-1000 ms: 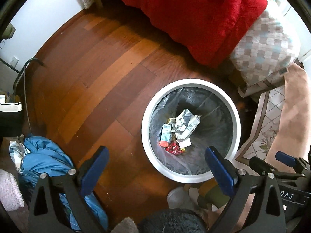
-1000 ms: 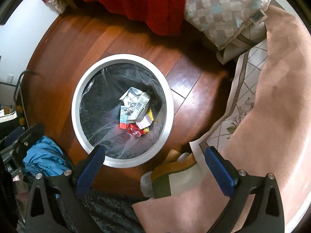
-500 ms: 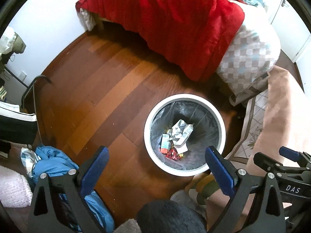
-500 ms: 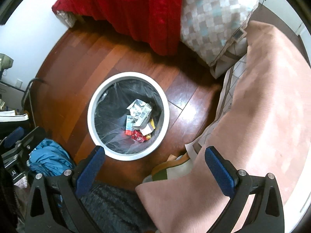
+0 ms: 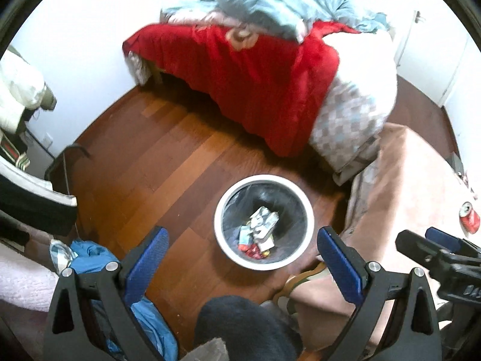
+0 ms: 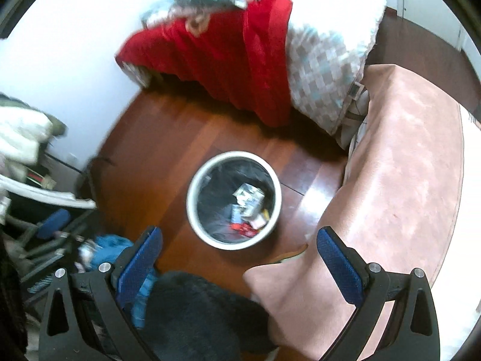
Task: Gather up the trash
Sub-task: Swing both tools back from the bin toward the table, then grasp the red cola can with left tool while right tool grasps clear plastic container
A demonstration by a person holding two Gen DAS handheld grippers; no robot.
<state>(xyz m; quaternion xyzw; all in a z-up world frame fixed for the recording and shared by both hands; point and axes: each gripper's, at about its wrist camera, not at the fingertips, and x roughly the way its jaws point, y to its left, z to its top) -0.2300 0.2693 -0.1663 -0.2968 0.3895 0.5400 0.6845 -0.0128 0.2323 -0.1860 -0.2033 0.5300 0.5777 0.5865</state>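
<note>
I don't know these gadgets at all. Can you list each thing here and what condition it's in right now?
left gripper: open, holding nothing
right gripper: open, holding nothing
trash bin: upright on the wood floor, lined, wrappers at the bottom, mostly unfilled
wrappers: crumpled, lying in the bin
red can: lying on its side on the pink cover, outside the bin
bed: unmade, red blanket hanging over its edge

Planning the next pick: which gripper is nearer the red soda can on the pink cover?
Right. In the left wrist view the right gripper sits just below-left of the red soda can lying on the pink cover. The left gripper, open, frames the white round trash bin.
</note>
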